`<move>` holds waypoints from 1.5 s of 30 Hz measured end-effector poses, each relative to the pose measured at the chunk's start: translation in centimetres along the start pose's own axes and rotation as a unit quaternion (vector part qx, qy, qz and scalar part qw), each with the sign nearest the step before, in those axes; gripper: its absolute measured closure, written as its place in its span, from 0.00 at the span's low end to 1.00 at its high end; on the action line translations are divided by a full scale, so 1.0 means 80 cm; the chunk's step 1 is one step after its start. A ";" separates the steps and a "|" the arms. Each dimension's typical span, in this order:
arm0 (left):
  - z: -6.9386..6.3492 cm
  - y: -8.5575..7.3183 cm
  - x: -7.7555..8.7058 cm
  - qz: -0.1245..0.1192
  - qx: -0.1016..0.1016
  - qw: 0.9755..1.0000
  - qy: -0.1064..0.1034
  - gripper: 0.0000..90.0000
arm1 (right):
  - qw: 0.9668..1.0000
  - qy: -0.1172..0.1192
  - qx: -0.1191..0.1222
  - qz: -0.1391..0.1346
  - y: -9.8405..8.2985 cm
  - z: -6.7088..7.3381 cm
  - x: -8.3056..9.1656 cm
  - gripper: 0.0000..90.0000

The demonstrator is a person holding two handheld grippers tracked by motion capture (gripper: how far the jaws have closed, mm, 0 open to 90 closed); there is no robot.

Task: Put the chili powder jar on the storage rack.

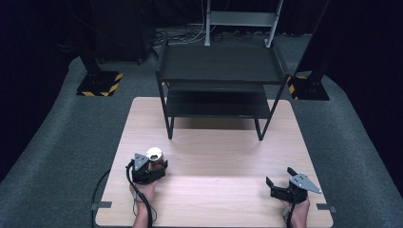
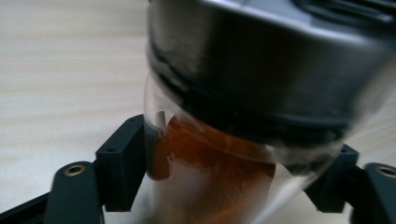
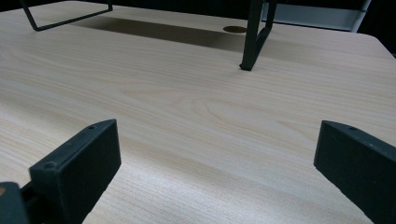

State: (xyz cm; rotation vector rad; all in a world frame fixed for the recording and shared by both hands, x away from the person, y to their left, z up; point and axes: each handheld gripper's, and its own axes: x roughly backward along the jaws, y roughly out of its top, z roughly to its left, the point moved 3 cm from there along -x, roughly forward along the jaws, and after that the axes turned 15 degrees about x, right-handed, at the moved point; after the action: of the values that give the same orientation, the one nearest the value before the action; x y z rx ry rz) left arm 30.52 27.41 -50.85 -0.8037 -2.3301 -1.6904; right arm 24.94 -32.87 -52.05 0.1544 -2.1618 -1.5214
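Note:
A glass spice jar (image 1: 154, 155) with a silver metal lid stands at the table's near left. In the left gripper view the jar (image 2: 219, 186) looms close and tilted, with orange-red powder inside and its broad lid (image 2: 261, 60) on top. My left gripper (image 1: 154, 164) is shut on the jar's glass body, one black pad on each side, and in its own view the left gripper (image 2: 229, 172) has a pad (image 2: 122, 163) pressed on the glass. My right gripper (image 1: 279, 175) rests at the near right, open, with nothing between its jaws; the right gripper (image 3: 217, 149) faces bare wood.
A black two-tier metal rack (image 1: 218, 71) stands at the far half of the light wooden table (image 1: 214, 156), and one rack leg (image 3: 252, 37) rises ahead of the right gripper. Grey carpet surrounds the table, with two hazard-striped stand bases (image 1: 100, 84) beyond it.

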 end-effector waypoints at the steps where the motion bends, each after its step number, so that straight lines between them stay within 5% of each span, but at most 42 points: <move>1: -0.002 -0.002 0.000 -0.004 -0.004 1.000 0.003 0.31 | 1.000 0.000 -0.001 -0.001 0.000 0.000 0.000 0.00; 13: -0.008 -0.002 0.004 -0.002 -0.018 1.000 0.012 0.32 | 1.000 -0.001 0.001 0.001 0.000 0.000 0.000 0.00; 45: -0.027 0.027 0.023 -0.007 -0.051 0.998 -0.028 0.33 | 1.000 0.003 0.011 0.008 0.003 0.001 -0.002 0.00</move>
State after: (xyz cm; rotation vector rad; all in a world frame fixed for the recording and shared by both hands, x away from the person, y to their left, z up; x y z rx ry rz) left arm 29.67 26.53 -47.55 -0.8652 -2.3051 -1.8294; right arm 25.09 -32.69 -51.89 0.1474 -2.1700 -1.4877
